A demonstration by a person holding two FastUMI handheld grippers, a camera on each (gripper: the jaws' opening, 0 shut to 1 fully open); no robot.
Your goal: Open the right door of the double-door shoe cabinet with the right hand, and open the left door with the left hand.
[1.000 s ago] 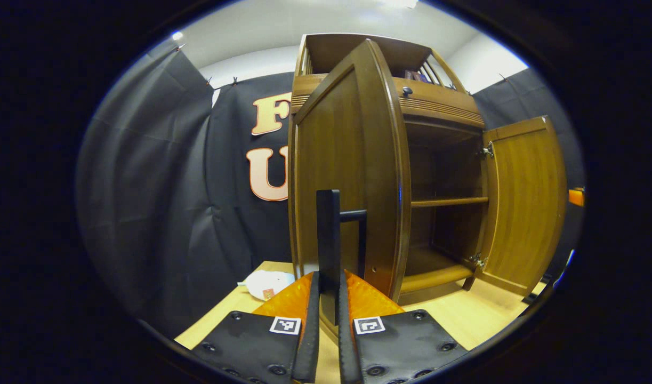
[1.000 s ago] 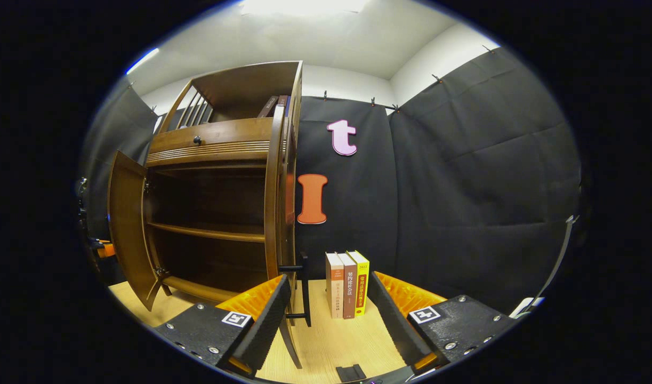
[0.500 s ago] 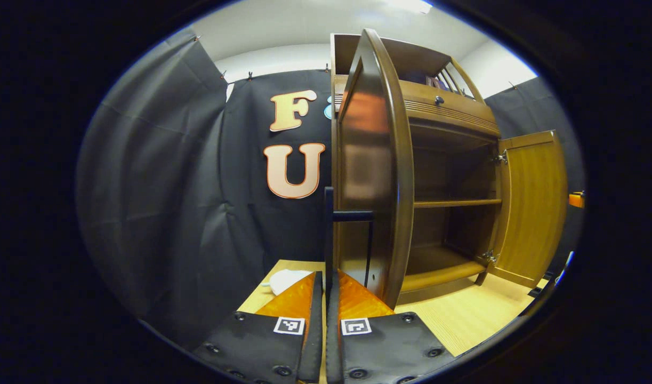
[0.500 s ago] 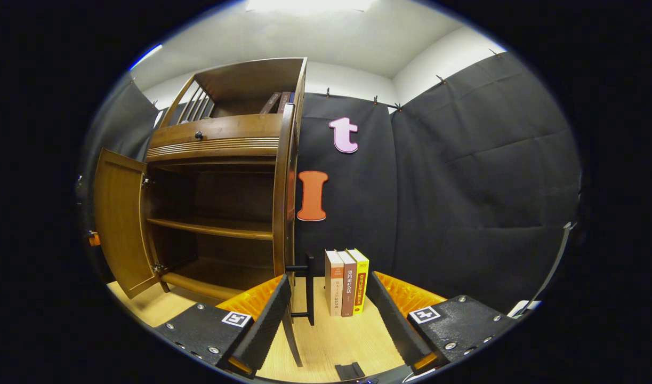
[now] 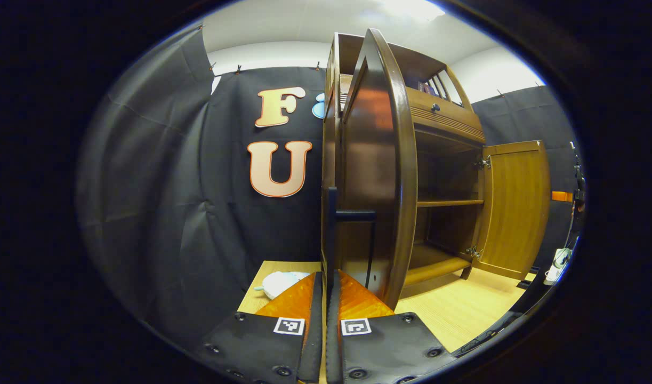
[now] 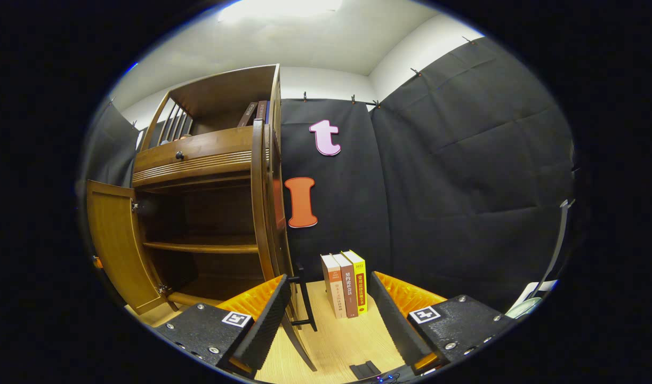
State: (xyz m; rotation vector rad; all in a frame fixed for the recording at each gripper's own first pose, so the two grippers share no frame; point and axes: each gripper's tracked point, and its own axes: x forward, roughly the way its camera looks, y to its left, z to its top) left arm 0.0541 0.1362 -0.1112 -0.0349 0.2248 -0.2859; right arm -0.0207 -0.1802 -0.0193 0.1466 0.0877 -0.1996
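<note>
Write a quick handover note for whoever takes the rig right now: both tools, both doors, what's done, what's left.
Left tool: shut on the black bar handle of the brown wooden left door, which stands wide open, edge-on in the left gripper view.
Right tool: open, holding nothing; the brown wooden right door with its black handle stands wide open just ahead, by the left finger.
Wooden shoe cabinet: shelves exposed.
Done: both doors open.
Left: release the left handle and draw back.
</note>
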